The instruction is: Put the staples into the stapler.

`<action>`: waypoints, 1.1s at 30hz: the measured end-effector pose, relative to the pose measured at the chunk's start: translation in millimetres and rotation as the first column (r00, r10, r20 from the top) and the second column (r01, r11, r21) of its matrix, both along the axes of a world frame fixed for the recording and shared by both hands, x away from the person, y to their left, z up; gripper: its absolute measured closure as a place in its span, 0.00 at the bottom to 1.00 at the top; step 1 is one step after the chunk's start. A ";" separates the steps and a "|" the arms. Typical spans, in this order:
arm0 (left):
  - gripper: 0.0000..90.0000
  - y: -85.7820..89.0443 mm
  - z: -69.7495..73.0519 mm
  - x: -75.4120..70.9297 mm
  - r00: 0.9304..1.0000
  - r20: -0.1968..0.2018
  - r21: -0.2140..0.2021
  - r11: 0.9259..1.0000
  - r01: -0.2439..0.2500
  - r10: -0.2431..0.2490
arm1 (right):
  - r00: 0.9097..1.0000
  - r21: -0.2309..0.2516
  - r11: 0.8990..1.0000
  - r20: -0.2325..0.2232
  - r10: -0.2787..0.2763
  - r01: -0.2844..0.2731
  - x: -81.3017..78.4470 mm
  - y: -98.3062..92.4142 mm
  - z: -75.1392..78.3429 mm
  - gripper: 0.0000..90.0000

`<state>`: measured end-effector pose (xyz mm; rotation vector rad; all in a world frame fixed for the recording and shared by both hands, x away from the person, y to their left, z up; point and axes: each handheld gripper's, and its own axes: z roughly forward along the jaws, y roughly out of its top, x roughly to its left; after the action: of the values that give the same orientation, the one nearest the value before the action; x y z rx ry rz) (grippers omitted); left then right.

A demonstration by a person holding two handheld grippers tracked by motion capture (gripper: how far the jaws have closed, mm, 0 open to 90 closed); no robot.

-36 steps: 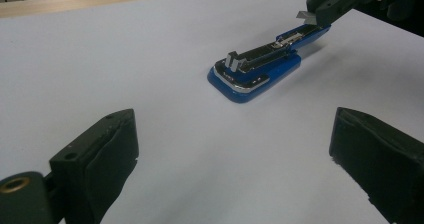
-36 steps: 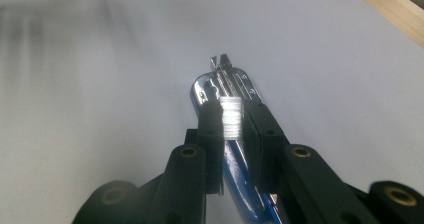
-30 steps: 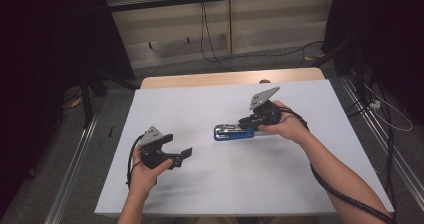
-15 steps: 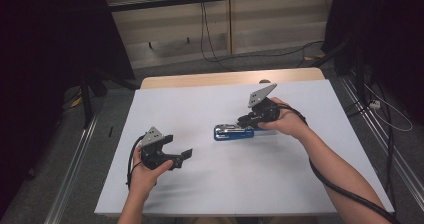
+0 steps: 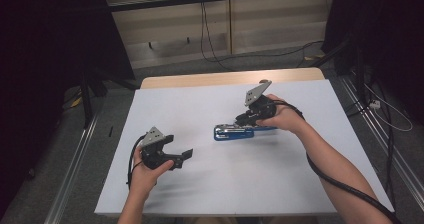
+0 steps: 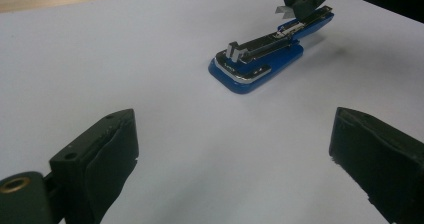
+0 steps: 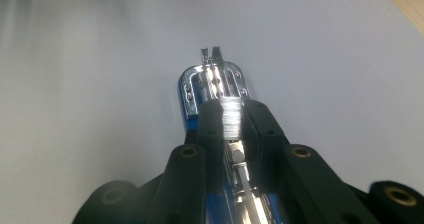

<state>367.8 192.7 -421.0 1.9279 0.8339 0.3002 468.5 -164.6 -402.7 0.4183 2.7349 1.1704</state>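
On the white table (image 5: 300,184) in front of you lies a blue stapler (image 5: 235,132), flat on its base near the middle of the surface, its length running left to right in the high view. Its top is swung open, so the bright metal staple channel (image 6: 260,44) faces up.

Your right gripper (image 5: 248,118) comes in from the right side and sits over the right-hand part of the stapler. Its jaws are drawn close together and pinch a small silvery strip of staples (image 7: 231,115) between the pads, directly above the open channel. In the left gripper view the same strip (image 6: 286,11) shows as a thin metal piece hanging just over the far end of the stapler. In the right gripper view the chrome front of the stapler (image 7: 212,81) lies straight ahead, beyond the jaws.

Your left gripper (image 5: 184,156) rests low over the table toward the near left, well apart from the stapler. Its jaws stand wide apart with only bare table between them, and they point toward the stapler.
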 end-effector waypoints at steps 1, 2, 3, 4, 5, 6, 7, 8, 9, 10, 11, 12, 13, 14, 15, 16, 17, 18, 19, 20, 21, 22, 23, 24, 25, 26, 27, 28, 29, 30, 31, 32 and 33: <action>0.06 0.1 -0.1 0.1 1.000 0.000 0.000 1.000 0.000 0.000 | 1.000 -0.004 1.000 0.003 0.006 -0.006 0.6 0.7 -0.5 0.88; 0.06 0.2 -0.1 0.3 1.000 0.000 0.001 1.000 0.000 0.000 | 1.000 -0.014 1.000 0.008 0.012 -0.012 1.1 1.8 -1.3 0.88; 0.06 0.1 -0.2 0.3 1.000 -0.001 -0.001 1.000 -0.001 0.001 | 1.000 -0.016 1.000 0.010 0.020 -0.020 1.9 2.4 -2.1 0.88; 0.06 0.1 -0.2 0.4 1.000 -0.001 -0.002 1.000 -0.003 0.003 | 1.000 -0.016 1.000 0.005 0.018 -0.018 1.9 3.1 -2.7 0.88; 0.06 -0.1 -0.3 0.5 1.000 -0.001 -0.003 1.000 -0.002 0.002 | 1.000 -0.017 1.000 0.005 0.022 -0.022 2.1 3.6 -3.2 0.88; 0.06 -0.4 -0.3 0.4 1.000 -0.002 -0.004 1.000 -0.003 0.003 | 1.000 -0.017 0.999 0.003 0.027 -0.027 2.4 4.2 -3.5 0.88; 0.06 -0.8 -0.4 0.3 1.000 -0.002 -0.004 1.000 0.000 0.000 | 1.000 -0.017 0.999 0.003 0.031 -0.031 2.7 4.6 -3.7 0.88; 0.06 -0.9 -0.4 0.3 1.000 -0.002 -0.002 1.000 0.002 -0.002 | 0.999 -0.016 0.999 0.006 0.037 -0.037 3.4 5.1 -4.0 0.88; 0.06 -1.0 -0.5 0.2 1.000 -0.002 0.000 1.000 0.003 -0.003 | 0.999 -0.018 0.999 -0.001 0.041 -0.041 3.5 5.7 -4.2 0.88; 0.06 -0.8 -0.5 0.4 1.000 -0.003 0.003 1.000 0.005 -0.005 | 0.999 -0.022 0.999 0.001 0.043 -0.043 4.2 6.3 -4.3 0.88; 0.06 -0.8 -0.5 0.3 1.000 -0.005 0.000 1.000 0.004 -0.004 | 0.999 -0.023 0.999 0.001 0.044 -0.044 5.1 6.9 -4.5 0.88; 0.06 -0.8 -0.5 0.3 1.000 -0.003 -0.002 1.000 0.004 -0.004 | 0.999 -0.021 0.999 -0.002 0.046 -0.046 5.7 7.4 -4.7 0.88; 0.06 -0.7 -0.5 0.3 1.000 -0.004 -0.003 1.000 0.002 -0.002 | 0.999 -0.023 0.999 -0.003 0.045 -0.045 6.2 8.2 -4.9 0.88; 0.06 -0.6 -0.6 0.3 1.000 -0.005 -0.002 1.000 0.000 0.000 | 0.999 -0.022 0.999 0.000 0.048 -0.048 7.5 8.8 -5.2 0.88; 0.06 -0.5 -0.6 0.3 1.000 -0.004 0.002 1.000 0.000 0.000 | 0.999 -0.020 0.999 -0.008 0.048 -0.048 7.9 9.3 -5.4 0.88; 0.06 -0.2 -0.7 0.5 1.000 -0.005 0.009 1.000 0.004 -0.004 | 0.999 -0.019 0.999 -0.007 0.050 -0.050 8.7 9.9 -5.8 0.88; 0.06 -0.2 -0.8 0.4 1.000 -0.005 0.009 1.000 0.004 -0.004 | 0.999 -0.021 0.999 -0.004 0.049 -0.049 10.0 10.6 -6.2 0.88; 0.06 -0.3 -0.7 0.3 1.000 -0.005 0.009 1.000 0.005 -0.005 | 0.999 -0.018 0.998 -0.007 0.054 -0.054 10.7 11.1 -6.6 0.88; 0.06 -0.4 -0.5 0.1 1.000 -0.005 0.007 1.000 0.004 -0.004 | 0.998 -0.017 0.998 -0.008 0.058 -0.058 11.5 11.5 -6.9 0.88; 0.06 -0.6 -0.4 0.0 1.000 -0.003 0.004 1.000 0.003 -0.003 | 0.998 -0.018 0.998 -0.008 0.056 -0.057 12.2 11.7 -7.1 0.88; 0.06 -0.5 -0.3 -0.1 1.000 -0.003 0.006 1.000 0.004 -0.004 | 0.998 -0.018 0.998 -0.008 0.056 -0.057 12.9 12.0 -7.2 0.88; 0.06 -0.5 -0.3 -0.1 1.000 -0.003 0.006 1.000 0.004 -0.004 | 0.998 -0.016 0.998 -0.012 0.062 -0.062 13.4 12.1 -7.2 0.88; 0.06 -0.4 -0.4 0.1 1.000 -0.004 0.006 1.000 0.005 -0.005 | 0.998 -0.016 0.998 -0.011 0.065 -0.065 14.0 12.4 -6.9 0.88; 0.06 -0.4 -0.4 0.2 1.000 -0.005 0.008 1.000 0.004 -0.004 | 0.998 -0.019 0.998 -0.009 0.062 -0.063 14.5 12.6 -6.4 0.88; 0.06 -0.3 -0.5 0.4 1.000 -0.005 0.007 1.000 0.004 -0.004 | 0.998 -0.016 0.998 -0.010 0.066 -0.066 15.0 12.7 -5.9 0.88; 0.06 -0.3 -0.5 0.4 1.000 -0.006 0.007 1.000 0.003 -0.003 | 0.998 -0.012 0.998 -0.009 0.066 -0.066 15.3 13.0 -5.5 0.88; 0.06 -0.4 -0.5 0.3 1.000 -0.006 0.004 1.000 0.002 -0.002 | 0.998 -0.010 0.998 -0.006 0.060 -0.060 15.8 13.1 -5.2 0.88; 0.06 -0.5 -0.5 0.2 1.000 -0.006 0.002 1.000 0.003 -0.003 | 0.998 -0.008 0.998 -0.005 0.059 -0.059 16.3 13.2 -5.1 0.88; 0.06 -0.5 -0.4 0.1 1.000 -0.006 0.001 1.000 0.003 -0.003 | 0.998 -0.007 0.998 -0.010 0.063 -0.063 16.8 13.4 -5.3 0.88; 0.06 -0.5 -0.4 0.1 1.000 -0.006 0.000 1.000 0.004 -0.004 | 0.998 -0.010 0.998 -0.007 0.060 -0.060 17.3 13.6 -5.5 0.88; 0.06 -0.6 -0.3 0.0 1.000 -0.005 0.000 1.000 0.004 -0.004 | 0.998 -0.008 0.998 -0.009 0.063 -0.063 17.5 14.0 -5.6 0.88; 0.06 -0.7 -0.2 0.0 1.000 -0.005 0.001 1.000 0.004 -0.004 | 0.998 -0.007 0.998 -0.012 0.063 -0.063 17.7 14.1 -5.6 0.88; 0.06 -0.8 -0.1 0.0 1.000 -0.004 0.000 1.000 0.005 -0.005 | 0.998 -0.009 0.998 -0.013 0.055 -0.056 18.3 14.6 -5.6 0.88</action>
<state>367.8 191.8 -421.0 1.9310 0.8318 0.2933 486.7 -150.0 -408.3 0.3520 2.7784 1.1720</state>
